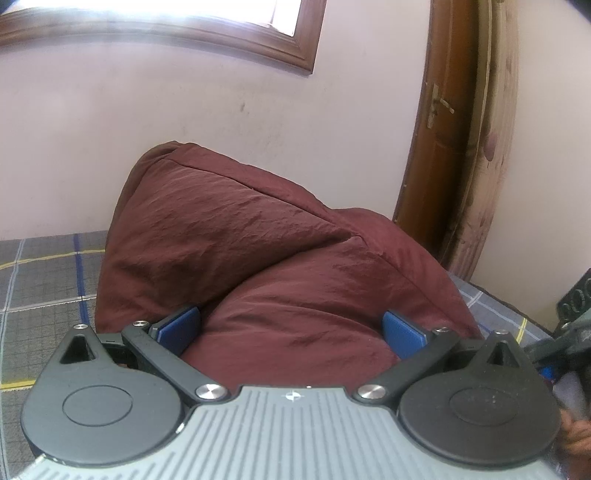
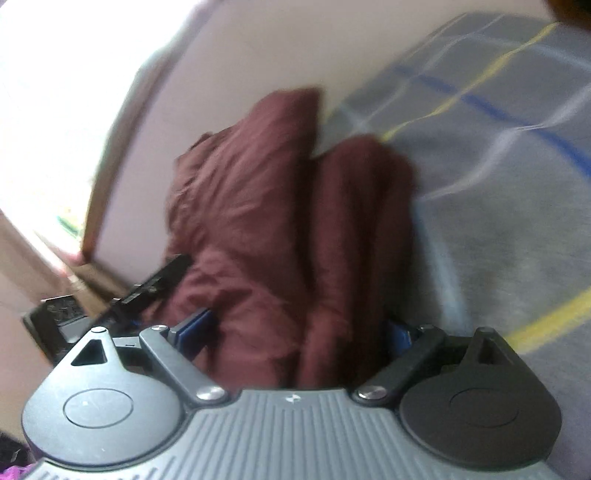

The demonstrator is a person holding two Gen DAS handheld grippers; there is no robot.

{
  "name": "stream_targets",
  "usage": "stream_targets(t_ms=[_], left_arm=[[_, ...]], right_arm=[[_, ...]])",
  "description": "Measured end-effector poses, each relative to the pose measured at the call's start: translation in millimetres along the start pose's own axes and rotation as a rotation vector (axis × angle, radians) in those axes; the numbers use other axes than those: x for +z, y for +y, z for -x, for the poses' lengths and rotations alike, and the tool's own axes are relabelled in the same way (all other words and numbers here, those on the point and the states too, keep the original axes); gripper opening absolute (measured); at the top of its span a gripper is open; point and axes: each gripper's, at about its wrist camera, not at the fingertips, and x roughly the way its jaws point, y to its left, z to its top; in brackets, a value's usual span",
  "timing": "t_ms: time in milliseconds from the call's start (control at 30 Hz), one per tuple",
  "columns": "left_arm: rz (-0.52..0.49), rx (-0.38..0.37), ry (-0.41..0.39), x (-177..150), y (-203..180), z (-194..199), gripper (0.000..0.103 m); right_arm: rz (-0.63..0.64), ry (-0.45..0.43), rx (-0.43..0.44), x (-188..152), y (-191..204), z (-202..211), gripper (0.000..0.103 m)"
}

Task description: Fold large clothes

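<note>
A grey plaid bedcover, a wooden window frame, a brown door

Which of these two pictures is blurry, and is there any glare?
Right wrist view: motion-smeared throughout, the maroon garment and plaid bedcover soft, upper left blown out white. Left wrist view: sharp, window overexposed, door frame bowed by fisheye.

Garment on bedspread — wall behind

Big puffy maroon nylon garment, crinkly fabric, bunched into a thick lumpy bundle on the grey plaid bedcover. It humps up against the pale wall, creased down the middle.
</note>
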Motion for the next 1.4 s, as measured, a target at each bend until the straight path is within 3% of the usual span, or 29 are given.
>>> stream_targets(t_ms=[267,500,767,933,1000,1400], left_arm=[[-0.019,0.026,0.008,2.8,-7.7,3.5,0.103],[-0.026,0.043,0.042,9.3,-9.9,6.1,0.103],[-0.026,0.055,0.046,9.4,-12.0,4.6,0.103],[-0.033,0.064,0.044,9.2,-13.9,2.2,0.103],[-0.047,0.074,0.044,8.4,-16.7,0.9,0.103],[-0.101,0.117,0.055,7.3,-26.1,3.0,0.103]], right_arm=[[0.109,0.027,0.002,5.6,-0.1,-17.0,0.091],[0.207,0.010,0.024,-6.6,4.7,-12.5,0.100],[0.195,0.013,-0.010,-7.7,7.9,-6.8,0.099],[0.238,0.006,-0.024,-4.7,20.3,-0.7,0.079],[0.269,0.009,-0.045,-5.9,25.7,-0.6,0.076],[0.337,-0.033,-0.082,-21.9,27.7,-2.6,0.075]])
